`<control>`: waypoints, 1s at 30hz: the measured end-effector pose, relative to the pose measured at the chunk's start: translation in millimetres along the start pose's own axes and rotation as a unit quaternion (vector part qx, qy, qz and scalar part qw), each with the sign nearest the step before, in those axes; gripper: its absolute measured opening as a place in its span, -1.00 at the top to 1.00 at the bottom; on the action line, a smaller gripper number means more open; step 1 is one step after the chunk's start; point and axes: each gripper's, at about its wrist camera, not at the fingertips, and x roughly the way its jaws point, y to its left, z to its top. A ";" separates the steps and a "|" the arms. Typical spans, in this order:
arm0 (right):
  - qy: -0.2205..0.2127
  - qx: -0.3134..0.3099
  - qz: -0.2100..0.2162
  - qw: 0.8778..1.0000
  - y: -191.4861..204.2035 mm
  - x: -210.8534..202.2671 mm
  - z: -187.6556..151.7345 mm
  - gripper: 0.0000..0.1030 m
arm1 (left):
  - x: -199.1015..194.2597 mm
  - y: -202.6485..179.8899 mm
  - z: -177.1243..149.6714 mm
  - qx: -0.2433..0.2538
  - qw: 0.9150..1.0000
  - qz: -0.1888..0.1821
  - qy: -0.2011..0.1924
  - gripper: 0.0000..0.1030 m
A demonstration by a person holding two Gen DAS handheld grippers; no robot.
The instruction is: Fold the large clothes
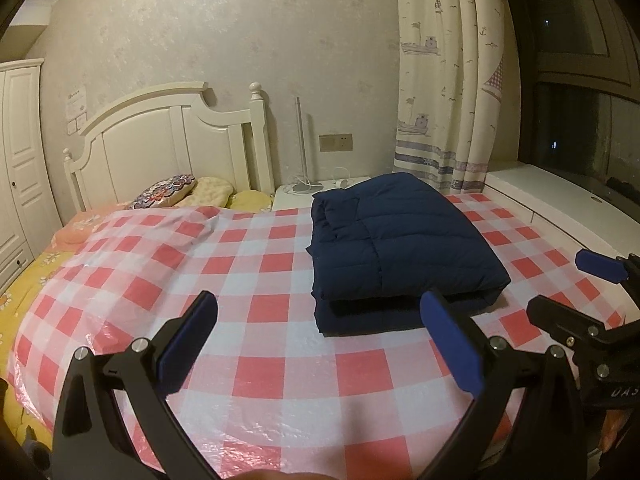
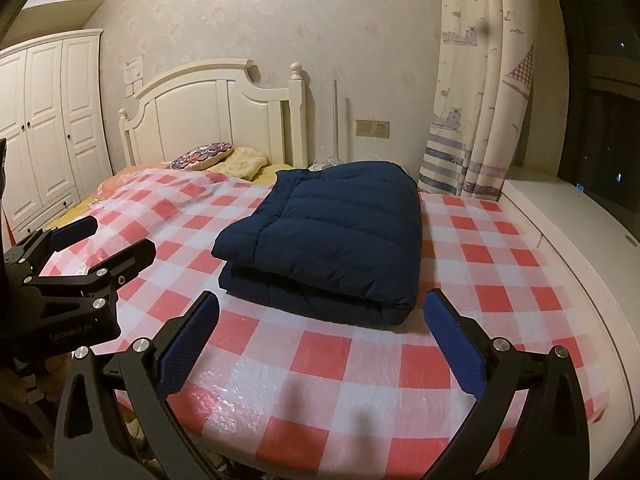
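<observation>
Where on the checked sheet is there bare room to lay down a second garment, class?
The checked sheet is bare between the folded navy jacket and the pillows, and along the near edge before both open grippers. The jacket fills the window side.

The folded navy quilted jacket (image 2: 332,236) hides most of the white bedside table (image 1: 294,196) behind it in the right wrist view. The white panelled wardrobe (image 1: 16,168) runs off the left edge. Print on the small paper notice (image 1: 76,100) is too small to read.
</observation>
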 end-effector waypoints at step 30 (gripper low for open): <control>0.018 0.009 0.009 1.000 1.9 8.7 -8.2 -0.91 | 1.0 2.6 -1.3 -0.001 1.000 0.000 -0.002 -0.96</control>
